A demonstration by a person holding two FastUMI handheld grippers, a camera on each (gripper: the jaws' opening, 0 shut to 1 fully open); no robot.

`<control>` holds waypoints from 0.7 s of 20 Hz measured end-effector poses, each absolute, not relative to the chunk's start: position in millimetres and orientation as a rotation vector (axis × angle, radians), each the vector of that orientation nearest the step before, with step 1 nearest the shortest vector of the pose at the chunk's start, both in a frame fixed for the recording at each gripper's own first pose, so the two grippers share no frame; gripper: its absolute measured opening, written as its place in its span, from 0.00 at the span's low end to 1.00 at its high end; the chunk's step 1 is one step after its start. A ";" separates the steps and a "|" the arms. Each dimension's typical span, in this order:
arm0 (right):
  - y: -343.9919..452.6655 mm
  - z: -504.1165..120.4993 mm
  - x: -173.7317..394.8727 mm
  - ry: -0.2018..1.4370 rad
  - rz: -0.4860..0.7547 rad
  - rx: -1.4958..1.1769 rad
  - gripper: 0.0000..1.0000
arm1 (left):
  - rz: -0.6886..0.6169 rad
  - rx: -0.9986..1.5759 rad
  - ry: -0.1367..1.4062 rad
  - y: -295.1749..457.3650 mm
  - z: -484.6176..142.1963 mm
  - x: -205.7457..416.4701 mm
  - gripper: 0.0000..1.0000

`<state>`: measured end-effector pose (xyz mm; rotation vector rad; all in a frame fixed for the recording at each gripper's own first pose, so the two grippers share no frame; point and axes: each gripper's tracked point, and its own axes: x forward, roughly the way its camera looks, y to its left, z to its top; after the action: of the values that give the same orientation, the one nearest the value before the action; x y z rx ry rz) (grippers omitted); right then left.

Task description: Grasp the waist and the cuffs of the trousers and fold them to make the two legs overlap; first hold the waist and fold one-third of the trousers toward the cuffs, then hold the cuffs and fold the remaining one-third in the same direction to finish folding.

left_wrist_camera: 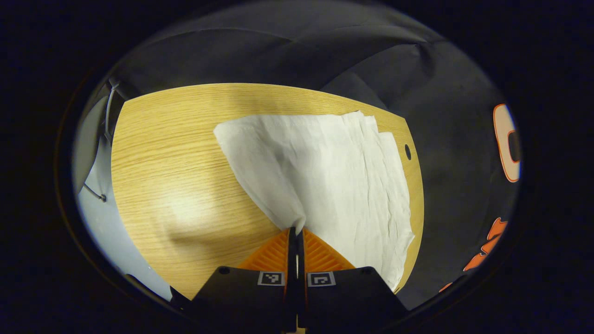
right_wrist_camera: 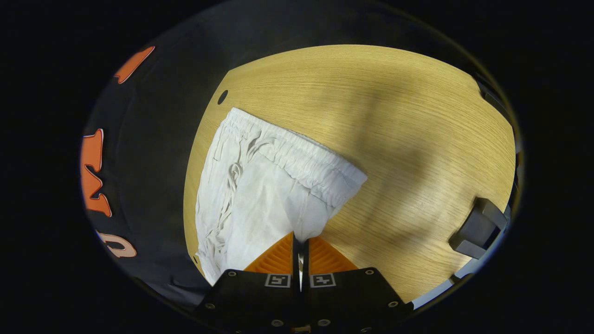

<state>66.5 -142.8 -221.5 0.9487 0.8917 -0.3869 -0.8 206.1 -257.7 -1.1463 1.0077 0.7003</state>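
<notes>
Your left gripper point(left_wrist_camera: 297, 230) has its two fingers pressed together, with a pinch of the white trousers point(left_wrist_camera: 325, 171) caught between the tips; in the left gripper view the cloth rises from that pinch and fans out ahead across the wooden counter point(left_wrist_camera: 176, 167). The layered edges at the far end of the cloth, toward the small round hole point(left_wrist_camera: 408, 151) in the counter, look like the cuff end, though the wrinkles make it hard to be sure which layer is which. Your right gripper point(right_wrist_camera: 299, 237) is likewise closed tight, both fingers clamped on a fold of the trousers point(right_wrist_camera: 264, 195) just below the elastic waistband point(right_wrist_camera: 301, 160). In the right gripper view the waistband runs in a gathered strip from near the counter's hole point(right_wrist_camera: 222, 97) down to the right, and the drawstring point(right_wrist_camera: 234, 174) lies in loose loops on the cloth beside it. The fabric you hold is lifted slightly at each pinch while the rest lies flat on the counter point(right_wrist_camera: 394, 139), close to its edge by the black booth wall point(right_wrist_camera: 153, 139). A dark grey block point(right_wrist_camera: 478, 227) sits at the counter's far right edge in the right gripper view, well apart from the trousers. Soft shadows cross the bare wood beside the cloth.
</notes>
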 end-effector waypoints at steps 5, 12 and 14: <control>-137.3 -203.6 68.6 0.860 -0.340 0.948 0.01 | 0.640 -1.097 1.001 208.0 -236.1 7.0 0.04; -127.1 -156.3 82.8 0.781 -0.270 0.963 0.01 | 0.513 -1.062 0.934 208.3 -174.0 44.5 0.04; -123.3 -142.5 88.4 0.764 -0.247 0.969 0.01 | 0.469 -1.055 0.904 206.0 -152.9 63.1 0.04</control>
<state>88.4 -123.3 -142.5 0.9689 0.7640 -0.2467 63.1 206.0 -152.9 -1.0553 0.9042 0.4690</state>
